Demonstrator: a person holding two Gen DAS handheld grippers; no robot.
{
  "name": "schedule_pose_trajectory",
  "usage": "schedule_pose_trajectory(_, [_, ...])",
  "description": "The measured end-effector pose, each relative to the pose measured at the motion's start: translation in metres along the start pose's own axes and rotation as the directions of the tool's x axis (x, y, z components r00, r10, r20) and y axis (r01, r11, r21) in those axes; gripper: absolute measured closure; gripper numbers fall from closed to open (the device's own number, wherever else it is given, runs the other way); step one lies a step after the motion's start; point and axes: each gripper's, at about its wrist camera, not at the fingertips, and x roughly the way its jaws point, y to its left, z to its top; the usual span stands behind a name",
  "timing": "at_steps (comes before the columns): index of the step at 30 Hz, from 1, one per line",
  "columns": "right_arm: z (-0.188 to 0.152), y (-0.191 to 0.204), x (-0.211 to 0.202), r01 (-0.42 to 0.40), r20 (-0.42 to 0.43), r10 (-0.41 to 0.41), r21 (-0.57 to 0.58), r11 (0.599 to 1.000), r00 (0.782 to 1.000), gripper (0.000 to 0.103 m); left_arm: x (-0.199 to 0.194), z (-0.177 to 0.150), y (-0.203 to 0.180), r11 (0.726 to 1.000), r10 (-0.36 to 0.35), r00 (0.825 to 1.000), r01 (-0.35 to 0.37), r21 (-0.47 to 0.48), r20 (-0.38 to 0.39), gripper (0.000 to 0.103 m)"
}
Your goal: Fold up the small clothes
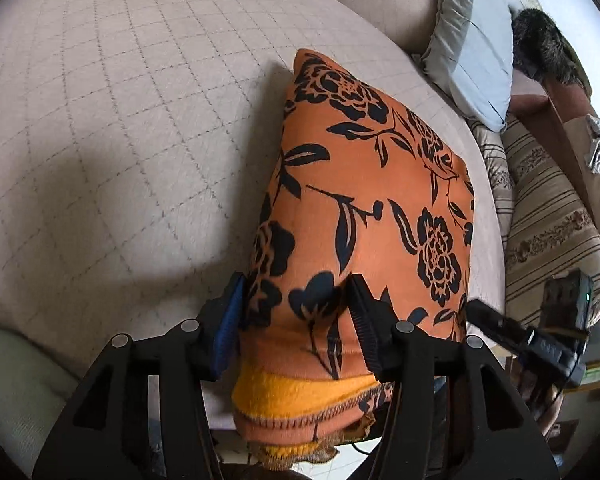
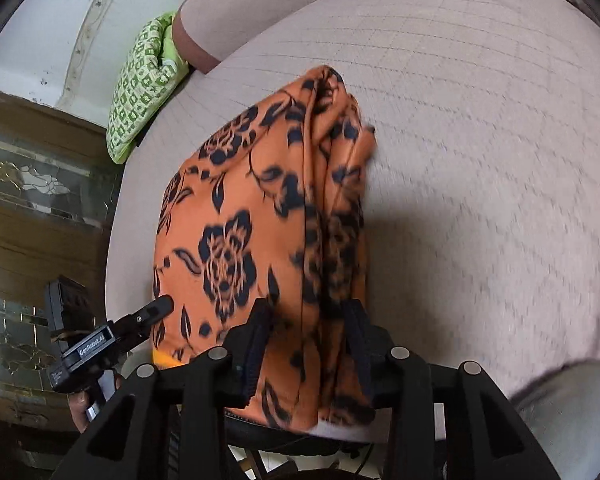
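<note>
An orange garment with a black flower print (image 1: 364, 200) lies folded on a beige quilted cushion (image 1: 120, 120). My left gripper (image 1: 296, 300) is shut on its near edge, where a yellow lining and a stitched hem show. In the right wrist view the same garment (image 2: 236, 232) lies with bunched folds along its right side. My right gripper (image 2: 308, 332) is shut on its near edge. The left gripper (image 2: 156, 308) shows at the garment's left edge, and the right gripper (image 1: 484, 312) shows at its right edge in the left wrist view.
A grey pillow (image 1: 472, 52) and a striped cushion (image 1: 548, 216) lie right of the garment. A green patterned cloth (image 2: 140, 84) lies at the cushion's far left. A dark wooden cabinet with glass (image 2: 32, 184) stands left. The cushion edge is just below both grippers.
</note>
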Motion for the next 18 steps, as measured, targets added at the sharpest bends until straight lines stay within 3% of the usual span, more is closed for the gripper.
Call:
schedule_pose_trajectory(4, [-0.018,0.02,-0.008,-0.022,0.003,0.022,-0.055,0.998,1.0,0.066,-0.001,-0.006,-0.005,0.998,0.052,0.999,-0.052,0.043,-0.006,0.053])
schedule_pose_trajectory(7, [-0.019,0.03,-0.002,0.049,-0.01,-0.05,-0.097,0.994,0.999,0.069,0.014,-0.011,0.001,0.998,0.057,0.996,-0.057,0.011,-0.063,0.052])
schedule_pose_trajectory(8, [-0.018,0.026,0.003,0.06,-0.019,-0.062,-0.078,0.995,0.998,0.077,0.012,-0.013,0.002,0.999,0.047,0.997,-0.047,-0.013,-0.055,0.053])
schedule_pose_trajectory(9, [-0.018,0.02,0.005,0.073,-0.026,-0.075,-0.049,0.996,0.997,0.088,0.008,-0.015,0.003,0.999,0.032,0.999,-0.033,-0.03,-0.043,0.061])
schedule_pose_trajectory(10, [-0.019,0.016,0.003,0.08,-0.024,-0.08,-0.019,0.997,0.996,0.093,0.002,-0.017,0.003,0.999,0.022,0.999,-0.023,-0.038,-0.027,0.068])
schedule_pose_trajectory(12, [-0.02,0.019,-0.009,0.08,0.001,-0.08,-0.026,0.996,0.997,0.098,-0.009,-0.022,-0.001,0.999,-0.001,1.0,0.001,-0.043,-0.001,0.072])
schedule_pose_trajectory(15, [-0.033,0.036,-0.043,0.115,0.067,-0.109,-0.085,0.99,0.992,0.098,-0.012,-0.034,-0.004,0.999,-0.021,1.0,0.021,-0.025,0.002,0.072])
schedule_pose_trajectory(18, [-0.036,0.037,-0.037,0.191,0.074,-0.183,-0.116,0.975,0.98,0.098,0.006,-0.039,0.003,0.998,0.055,0.998,-0.055,0.003,-0.008,0.063])
